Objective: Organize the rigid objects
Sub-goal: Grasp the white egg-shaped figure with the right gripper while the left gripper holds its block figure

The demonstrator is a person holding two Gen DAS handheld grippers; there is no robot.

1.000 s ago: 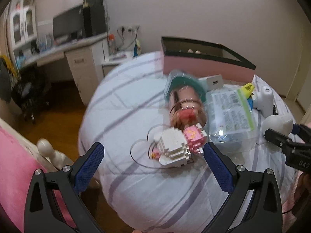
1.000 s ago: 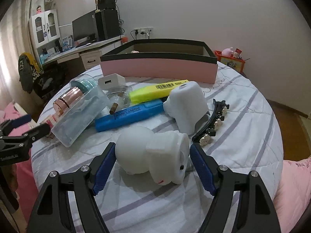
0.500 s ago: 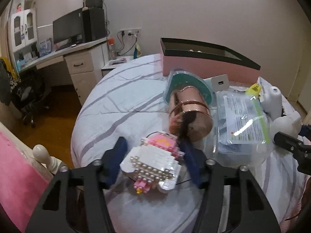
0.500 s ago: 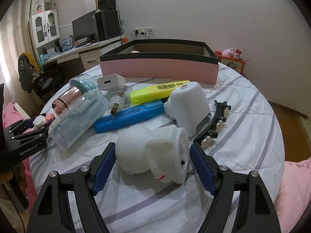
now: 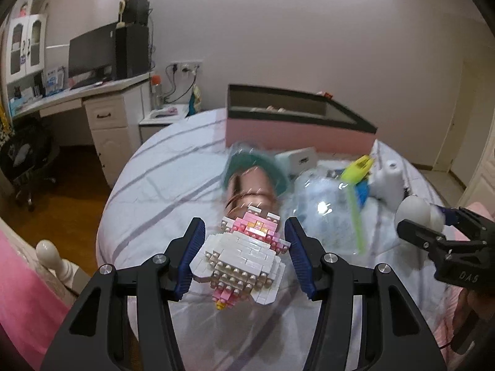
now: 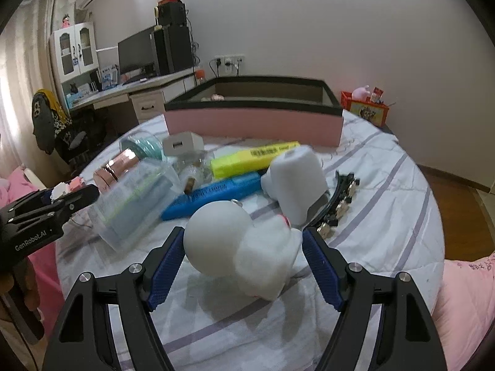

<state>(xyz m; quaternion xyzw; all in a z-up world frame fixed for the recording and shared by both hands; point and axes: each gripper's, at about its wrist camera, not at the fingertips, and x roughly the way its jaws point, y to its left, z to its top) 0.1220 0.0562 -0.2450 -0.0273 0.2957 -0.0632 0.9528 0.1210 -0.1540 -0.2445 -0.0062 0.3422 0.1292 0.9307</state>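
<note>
My left gripper [image 5: 244,256] is shut on a pink and white brick figure [image 5: 241,262] and holds it above the striped table [image 5: 161,179]. My right gripper [image 6: 244,266] is shut on a white plush toy with a round head [image 6: 238,247], lifted slightly off the cloth. The pink box with a dark rim [image 6: 253,120] stands at the table's far side; it also shows in the left wrist view [image 5: 297,130].
On the table lie a rose-gold bottle [image 6: 119,167], a clear plastic pack [image 6: 136,198], a white charger [image 6: 182,147], yellow [image 6: 253,157] and blue [image 6: 213,194] highlighters, a white cup-shaped object [image 6: 294,185] and a black hair clip [image 6: 340,201]. A desk [image 5: 77,102] stands left.
My left gripper closed on the brick figure and lifted it off the table. My right gripper closed on the white plush and raised it slightly.
</note>
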